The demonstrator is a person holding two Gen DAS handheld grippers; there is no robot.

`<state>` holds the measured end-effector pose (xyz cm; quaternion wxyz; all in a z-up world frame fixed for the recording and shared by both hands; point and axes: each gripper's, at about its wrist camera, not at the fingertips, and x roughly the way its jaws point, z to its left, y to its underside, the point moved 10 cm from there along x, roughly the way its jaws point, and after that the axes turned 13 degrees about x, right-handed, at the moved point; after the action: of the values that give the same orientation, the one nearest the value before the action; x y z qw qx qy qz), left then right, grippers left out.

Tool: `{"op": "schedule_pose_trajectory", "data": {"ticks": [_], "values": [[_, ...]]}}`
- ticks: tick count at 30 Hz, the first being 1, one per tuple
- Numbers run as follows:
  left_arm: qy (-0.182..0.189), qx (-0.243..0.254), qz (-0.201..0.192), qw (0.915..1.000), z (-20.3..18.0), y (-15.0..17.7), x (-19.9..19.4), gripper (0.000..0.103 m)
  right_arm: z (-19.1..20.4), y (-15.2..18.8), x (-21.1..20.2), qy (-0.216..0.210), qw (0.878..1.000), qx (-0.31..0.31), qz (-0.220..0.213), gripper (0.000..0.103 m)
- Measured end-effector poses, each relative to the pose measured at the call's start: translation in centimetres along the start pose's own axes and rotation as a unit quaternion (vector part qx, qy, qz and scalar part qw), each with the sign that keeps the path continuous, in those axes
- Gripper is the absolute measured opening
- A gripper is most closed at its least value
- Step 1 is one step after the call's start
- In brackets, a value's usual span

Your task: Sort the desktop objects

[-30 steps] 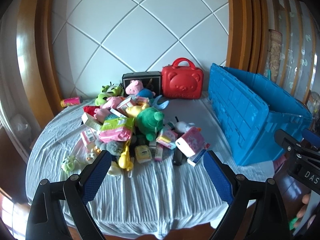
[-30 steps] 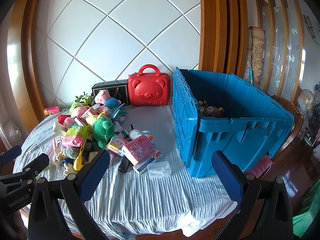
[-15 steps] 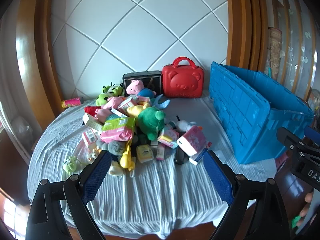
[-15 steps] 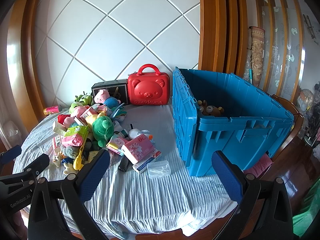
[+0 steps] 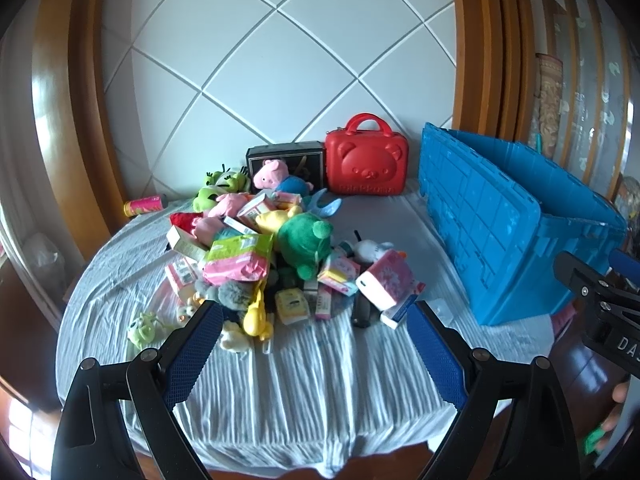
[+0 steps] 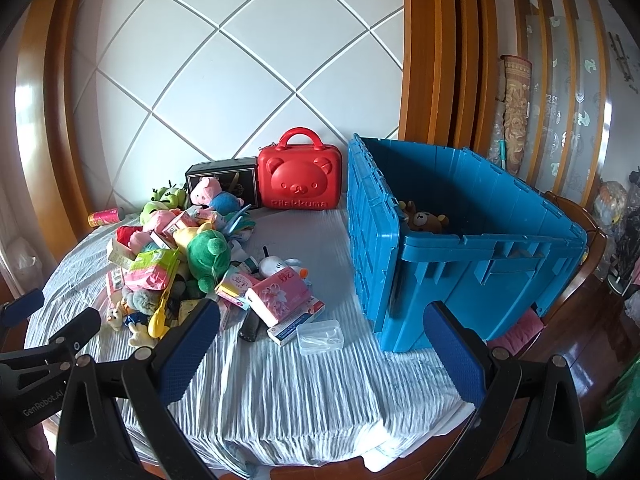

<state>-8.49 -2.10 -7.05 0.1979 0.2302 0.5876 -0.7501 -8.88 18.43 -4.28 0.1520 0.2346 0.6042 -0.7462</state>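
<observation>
Blue plastic dominates the right side of a round desk (image 6: 304, 384) draped in a wrinkled pale cloth, where an open storage crate (image 6: 480, 264) waits with its mouth facing up and a brown bear plush (image 6: 424, 220) already lying inside. Heaped to its left is the pile of toys and packets (image 5: 272, 256) to be sorted: a green frog plush (image 5: 304, 240), a pink pig plush (image 5: 272, 170), a pink tissue pack (image 6: 280, 294), a clear plastic box (image 6: 320, 336) and a yellow toy (image 5: 256, 316) among them. A red bear-face case (image 6: 300, 178) and a black box (image 5: 286, 160) stand upright against the tiled wall behind the heap, and a pink can (image 5: 144, 206) lies on its side well apart at the far left edge.

Both tools hover short of the desk's near edge, touching nothing. The left gripper (image 5: 312, 356) has its fingers (image 5: 194, 354) spread wide and empty, pointed at the near side of the pile; the right gripper (image 6: 320, 354) is likewise agape with nothing between its fingers (image 6: 456, 358), aimed between the pile and the crate. The crate sits just beside the clutter, apparently so each item needs only a short carry. Judging by the one bear inside, sorting has barely begun, and the loose items nearest the edge look the easiest first picks.
</observation>
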Motion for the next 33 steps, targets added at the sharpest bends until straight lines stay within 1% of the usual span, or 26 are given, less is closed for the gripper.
{"op": "schedule_pose_trajectory", "data": {"ticks": [12, 21, 25, 28, 33], "values": [[0.002, -0.004, 0.014, 0.9999, 2.0, 1.4, 1.4, 0.094, 2.3, 1.0, 1.0, 0.001, 1.000, -0.009, 0.012, 0.103], [-0.003, -0.019, 0.038, 0.9991, 3.2, 2.5, 3.9, 0.094, 4.2, 1.8, 3.8, -0.005, 0.999, -0.031, 0.037, 0.103], [-0.010, -0.023, 0.053, 0.9983, 3.4, 3.0, 5.6, 0.094, 5.1, 1.7, 6.1, -0.021, 0.998, -0.039, 0.049, 0.103], [-0.013, -0.035, 0.070, 0.9968, 4.1, 3.7, 7.6, 0.094, 6.4, 1.8, 8.6, -0.043, 0.996, -0.047, 0.064, 0.103], [-0.034, -0.081, 0.118, 0.9891, 6.9, 6.1, 12.2, 0.094, 9.2, 3.0, 14.4, -0.091, 0.988, -0.069, 0.106, 0.103]]}}
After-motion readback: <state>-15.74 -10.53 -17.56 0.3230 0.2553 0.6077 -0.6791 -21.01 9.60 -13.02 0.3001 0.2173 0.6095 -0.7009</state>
